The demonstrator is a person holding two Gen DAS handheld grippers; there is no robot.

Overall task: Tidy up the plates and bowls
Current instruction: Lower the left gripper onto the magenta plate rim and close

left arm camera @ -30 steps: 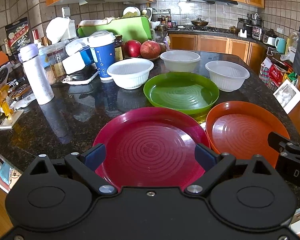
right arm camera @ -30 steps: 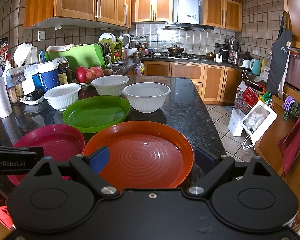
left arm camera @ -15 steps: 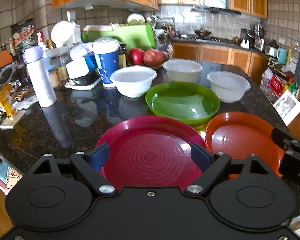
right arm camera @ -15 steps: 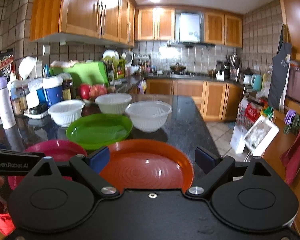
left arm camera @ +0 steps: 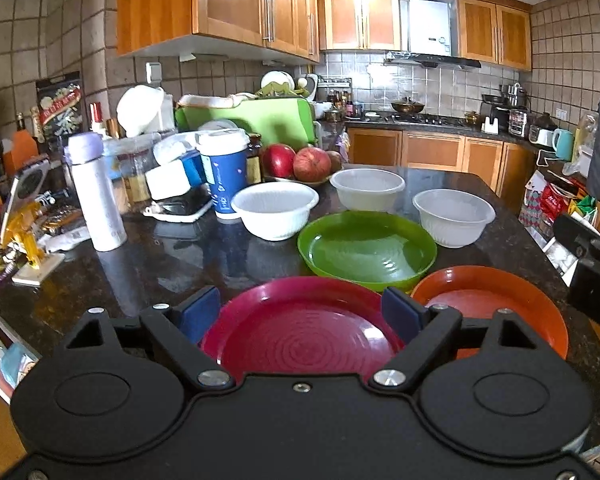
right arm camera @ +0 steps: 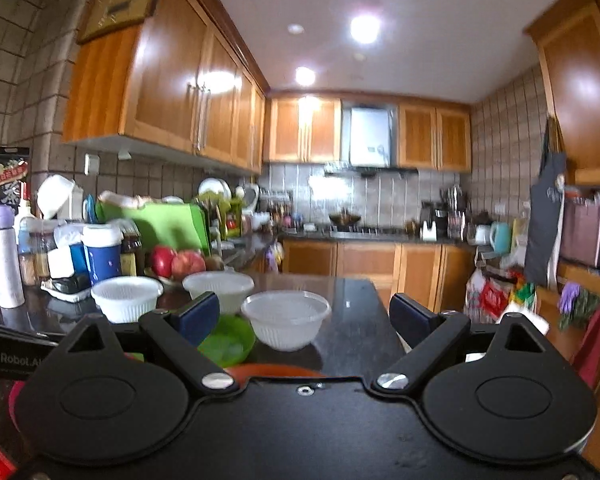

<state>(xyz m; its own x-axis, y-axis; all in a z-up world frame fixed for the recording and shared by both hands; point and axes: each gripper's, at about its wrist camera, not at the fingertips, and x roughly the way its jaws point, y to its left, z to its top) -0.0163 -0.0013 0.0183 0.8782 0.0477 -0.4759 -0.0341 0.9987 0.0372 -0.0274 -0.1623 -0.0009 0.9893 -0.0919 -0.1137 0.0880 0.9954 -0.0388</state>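
Observation:
On the dark counter lie a red plate [left arm camera: 304,336], an orange plate [left arm camera: 492,300] to its right and a green plate [left arm camera: 366,246] behind them. Three white bowls stand further back: left [left arm camera: 274,208], middle [left arm camera: 366,188], right [left arm camera: 454,216]. My left gripper [left arm camera: 302,312] is open and empty, low over the red plate's near side. My right gripper [right arm camera: 304,316] is open and empty, tilted upward; only a sliver of the orange plate [right arm camera: 276,370] shows below it. The green plate [right arm camera: 226,340] and the three bowls, the nearest one [right arm camera: 286,322], show in the right wrist view.
The counter's left side is crowded: a white bottle [left arm camera: 96,192], a blue cup [left arm camera: 224,172], apples [left arm camera: 296,162], jars, a green box [left arm camera: 256,118]. The counter's right edge [left arm camera: 540,248] drops to the floor with bags. The right gripper's body [left arm camera: 592,276] shows at the far right.
Both grippers have pitched upward and pulled back a little. The right view now shows mostly cabinets and ceiling, and the orange plate has nearly dropped out of it. Nothing was grasped.

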